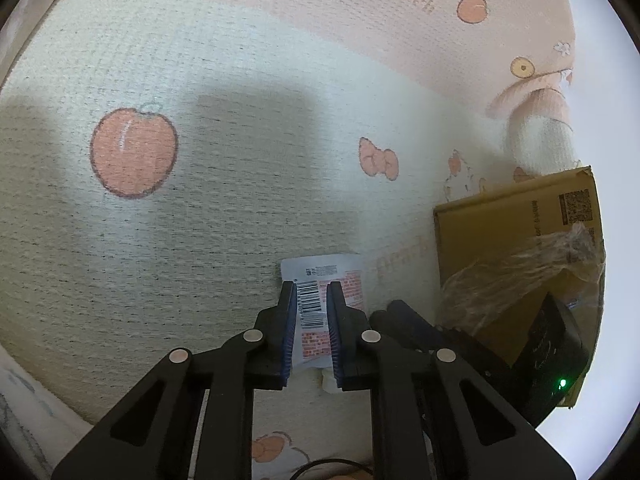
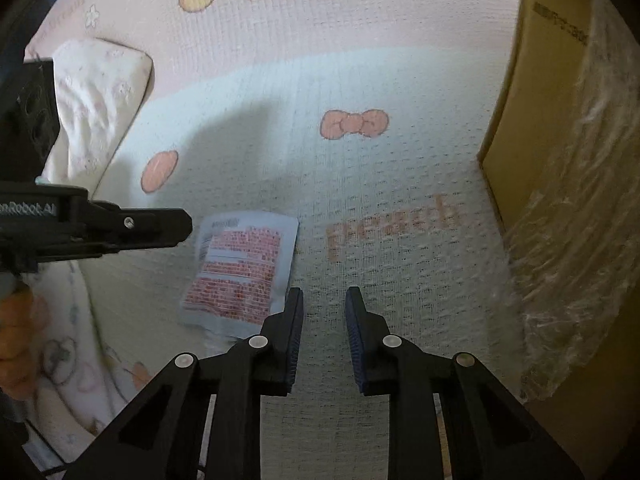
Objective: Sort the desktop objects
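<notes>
A flat pale-blue sachet (image 1: 320, 276) with red print and a barcode lies on the peach-patterned mat. My left gripper (image 1: 312, 294) hovers right over it, jaws open a little, the sachet showing between them; I cannot tell if the pads touch it. In the right wrist view the same sachet (image 2: 244, 272) lies left of centre, with the left gripper (image 2: 176, 226) reaching in from the left edge above it. My right gripper (image 2: 324, 300) is open and empty, just right of the sachet, over bare mat.
A cardboard box (image 1: 516, 220) wrapped partly in clear plastic film stands at the right; it also shows in the right wrist view (image 2: 532, 92). A white folded cloth (image 2: 96, 92) lies at the left. The right gripper's body (image 1: 552, 344) sits beside the box.
</notes>
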The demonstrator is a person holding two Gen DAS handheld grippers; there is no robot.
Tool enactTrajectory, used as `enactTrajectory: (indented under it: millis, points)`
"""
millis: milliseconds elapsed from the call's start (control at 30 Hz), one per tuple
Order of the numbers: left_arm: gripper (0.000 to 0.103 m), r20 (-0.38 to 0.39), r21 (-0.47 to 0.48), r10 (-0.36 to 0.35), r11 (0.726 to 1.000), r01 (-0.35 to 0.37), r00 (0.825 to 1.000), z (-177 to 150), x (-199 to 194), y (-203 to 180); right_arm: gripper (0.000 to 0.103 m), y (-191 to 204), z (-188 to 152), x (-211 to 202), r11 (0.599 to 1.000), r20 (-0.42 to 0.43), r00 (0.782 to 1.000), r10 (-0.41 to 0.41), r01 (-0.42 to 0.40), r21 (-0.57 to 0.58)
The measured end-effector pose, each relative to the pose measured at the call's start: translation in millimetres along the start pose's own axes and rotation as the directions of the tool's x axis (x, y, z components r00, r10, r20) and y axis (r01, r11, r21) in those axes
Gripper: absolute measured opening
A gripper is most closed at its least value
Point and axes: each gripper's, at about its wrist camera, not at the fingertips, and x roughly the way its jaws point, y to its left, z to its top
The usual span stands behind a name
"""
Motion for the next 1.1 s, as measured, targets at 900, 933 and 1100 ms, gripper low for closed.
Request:
enactTrajectory:
  millis: [900, 933, 1100]
  points:
    - [0.024, -0.036, -0.108, -0.037, 0.994, 0.033, 0.999, -0.6, 3.3, 24.8, 0.019, 0.7, 2.5, -21.1, 0.961, 0.085, 0.959, 0.27, -0.274, 0.042]
    - [0.024, -0.033, -0.115, -0.035, 0.993, 0.031, 0.999, -0.2, 1.8, 26.6, 0.019, 3.3, 3.3, -22.0, 0.958, 0.085, 0.956, 0.28, -0.284, 0.032]
    - [0.024, -0.048, -0.123, -0.03, 0.992, 0.024, 0.998, -0.9, -3.2, 30.1, 0.019, 23.8, 6.0, -25.9, 0.919, 0.101, 0.914, 0.393, -0.394, -0.001]
